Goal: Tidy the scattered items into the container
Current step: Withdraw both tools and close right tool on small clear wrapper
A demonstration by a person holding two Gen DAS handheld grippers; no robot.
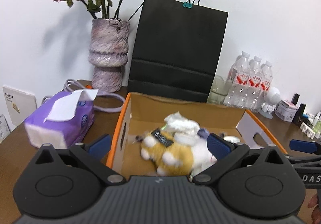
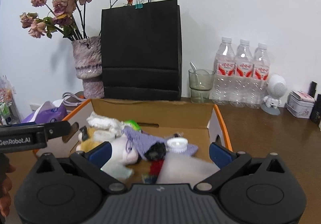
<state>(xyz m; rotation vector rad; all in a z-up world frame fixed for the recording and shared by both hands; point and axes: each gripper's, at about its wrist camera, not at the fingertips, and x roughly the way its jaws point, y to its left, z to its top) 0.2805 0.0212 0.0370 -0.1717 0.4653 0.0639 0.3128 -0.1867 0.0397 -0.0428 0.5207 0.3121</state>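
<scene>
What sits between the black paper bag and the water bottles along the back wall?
A greenish drinking glass with a spoon in it stands between the black paper bag and the water bottles. The right wrist view shows it clearly.

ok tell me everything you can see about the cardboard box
The cardboard box is open-topped, plain brown inside, with orange-edged rims and white outer side walls that have hand-hole cutouts. It sits on the brown table, in front of the black paper bag. Inside lie a yellow plush toy, a white plush, a lilac cloth and a white round brush. Both grippers hover open over it.
</scene>
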